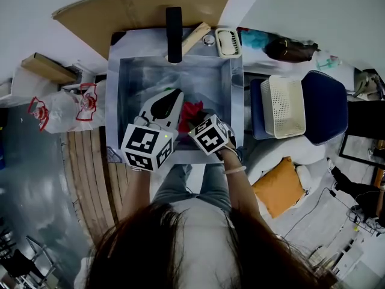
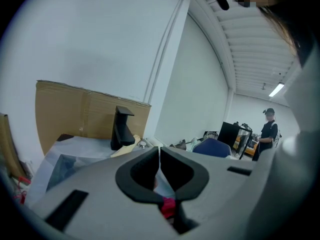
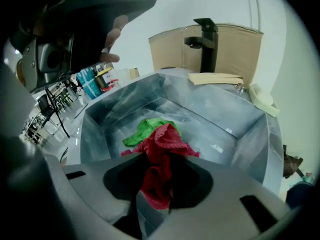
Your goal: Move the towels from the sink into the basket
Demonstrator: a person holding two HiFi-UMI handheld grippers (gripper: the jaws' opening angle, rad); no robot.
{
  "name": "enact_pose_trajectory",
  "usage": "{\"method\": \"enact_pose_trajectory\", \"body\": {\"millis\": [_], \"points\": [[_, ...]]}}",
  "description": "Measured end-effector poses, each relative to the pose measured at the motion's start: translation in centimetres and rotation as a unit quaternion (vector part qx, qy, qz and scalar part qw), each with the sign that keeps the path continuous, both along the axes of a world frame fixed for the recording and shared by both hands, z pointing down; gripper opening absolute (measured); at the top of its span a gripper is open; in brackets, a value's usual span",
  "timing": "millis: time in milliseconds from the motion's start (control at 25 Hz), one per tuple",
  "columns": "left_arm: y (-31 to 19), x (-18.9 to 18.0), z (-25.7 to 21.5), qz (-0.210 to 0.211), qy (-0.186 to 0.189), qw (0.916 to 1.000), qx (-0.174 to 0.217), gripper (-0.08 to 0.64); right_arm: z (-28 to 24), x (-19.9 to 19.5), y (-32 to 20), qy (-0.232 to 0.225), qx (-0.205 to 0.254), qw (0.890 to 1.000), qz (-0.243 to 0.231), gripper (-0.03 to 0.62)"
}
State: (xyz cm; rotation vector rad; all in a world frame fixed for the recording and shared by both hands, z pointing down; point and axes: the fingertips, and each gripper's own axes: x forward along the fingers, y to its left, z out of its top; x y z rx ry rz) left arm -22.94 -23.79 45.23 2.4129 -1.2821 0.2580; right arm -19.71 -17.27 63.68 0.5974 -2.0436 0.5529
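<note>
1. While raised over the sink, pinches a red towel in the right gripper: jaws partly closed and pressing on a bunched fold, with the rest of the cloth spilling out ahead of the tips.
2. Grips a gathered bunch rather than a corner, probably so the whole cloth comes up in one piece without slipping free.
3. Leaves a green towel on the sink floor, just behind the red one; cannot tell whether touching it.
4. Keeps the left gripper close beside the right, above the near edge of the sink and pointing toward the tap; jaws brought together tip to tip, holding nothing. Looks parked there to stay out of the way, ready for the green towel.
5. Heads next, as a guess, for the white basket, set on a blue seat to the right of the sink with its open top up, so suited to a drop from above.
6. Calls for enough height to carry the hanging cloth over the sink wall without snagging.
</note>
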Motion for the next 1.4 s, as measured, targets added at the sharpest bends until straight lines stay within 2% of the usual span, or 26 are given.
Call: {"method": "enact_pose_trajectory", "body": {"millis": [480, 840, 1120, 1400], "points": [[0.9, 2.1, -2.2, -0.042, -0.019, 0.9989, 0.012, 0.015, -6.2, 1.8, 0.0, -0.087, 0.035, 0.996, -0.002, 0.141], [1.4, 3.3, -4.0, -0.076, -0.033, 0.9963, 0.025, 0.015, -10.1, 3.9, -0.7, -0.128, 0.071, 0.989, -0.017, 0.141], [1.9, 5.4, -5.3, -0.077, -0.041, 0.9957, 0.032, 0.015, -12.9, 6.0, -0.6, -0.161, 0.087, 0.983, -0.008, 0.141], [2.0, 9.1, -6.5, -0.061, -0.045, 0.9962, 0.044, 0.015, -15.2, 9.3, -0.5, -0.204, 0.089, 0.975, 0.021, 0.141]]}}
